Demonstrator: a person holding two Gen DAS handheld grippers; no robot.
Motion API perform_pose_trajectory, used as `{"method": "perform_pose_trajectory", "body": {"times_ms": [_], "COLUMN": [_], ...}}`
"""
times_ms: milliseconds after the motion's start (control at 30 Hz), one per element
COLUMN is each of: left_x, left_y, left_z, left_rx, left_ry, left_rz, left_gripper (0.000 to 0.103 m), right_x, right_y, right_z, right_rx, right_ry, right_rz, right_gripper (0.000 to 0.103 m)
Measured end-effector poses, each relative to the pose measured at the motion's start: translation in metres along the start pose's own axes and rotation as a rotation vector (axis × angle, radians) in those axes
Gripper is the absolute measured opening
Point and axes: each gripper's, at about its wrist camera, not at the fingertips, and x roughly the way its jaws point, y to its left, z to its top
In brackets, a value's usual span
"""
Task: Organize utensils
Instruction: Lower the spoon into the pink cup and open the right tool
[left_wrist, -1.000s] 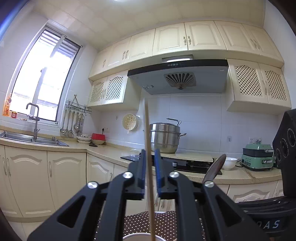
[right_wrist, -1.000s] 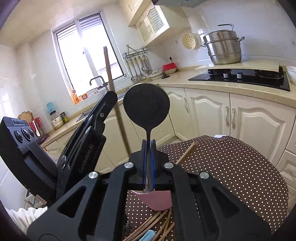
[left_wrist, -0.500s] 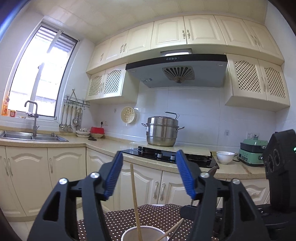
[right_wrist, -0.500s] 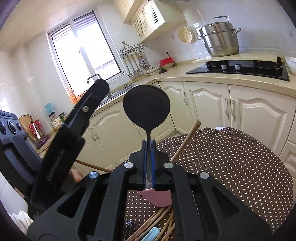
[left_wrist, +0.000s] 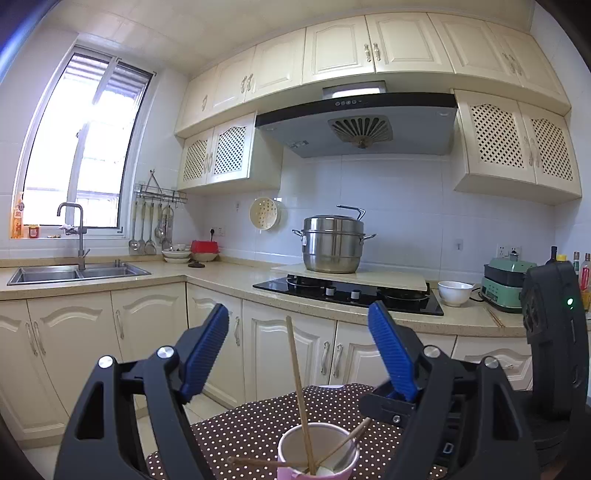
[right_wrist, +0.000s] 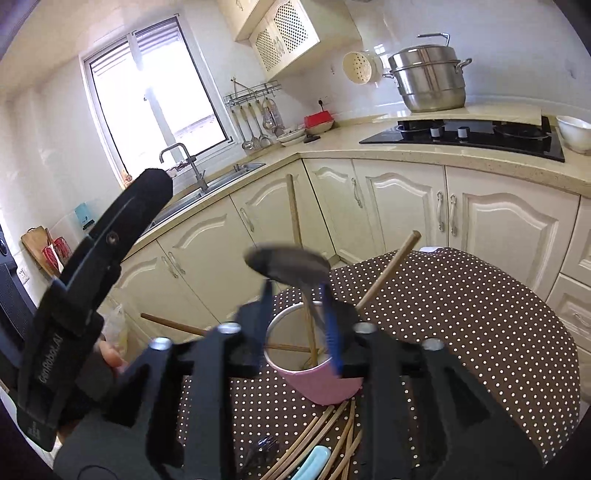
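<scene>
Before you on the dotted table (right_wrist: 461, 317) stands the cup (right_wrist: 317, 380), with chopsticks (left_wrist: 300, 384) standing in it and leaning on its rim. The spoon (right_wrist: 288, 264) sits tilted over the cup's mouth, its handle reaching down inside. More loose chopsticks (right_wrist: 314, 439) lie on the table in front of the cup, nearer you. Behind the table runs the counter (left_wrist: 229, 275): sink (left_wrist: 74, 273) at left, stove (left_wrist: 351, 293) at right, with the pot (left_wrist: 332, 243) behind it.

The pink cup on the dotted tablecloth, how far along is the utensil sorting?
Done: the pink paper cup already holds several wooden chopsticks. In hand: the black spoon is dropping into it as the right gripper opens; the left gripper is opening too, with nothing pressed between its pads. Left: more loose chopsticks and a light blue utensil lying on the tablecloth.
</scene>
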Motion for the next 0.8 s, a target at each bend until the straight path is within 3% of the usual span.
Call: {"method": "perform_pose_trajectory", "body": {"times_ms": [567, 800], "left_x": [-0.064, -0.065], "left_y": [0.028, 0.036], "left_z": [0.007, -0.024], "left_rx": [-0.031, -0.025], "left_ry": [0.117, 0.341], "left_rz": [-0.023, -0.092], "left_gripper": [0.079, 0.080], "right_x": [-0.050, -0.057], "right_y": [0.044, 0.052], "right_z": [-0.022, -0.050], "right_rx": [-0.028, -0.071], "right_ry": [-0.028, 0.029], "right_rz": [-0.072, -0.131], "right_gripper": [0.055, 0.057]}}
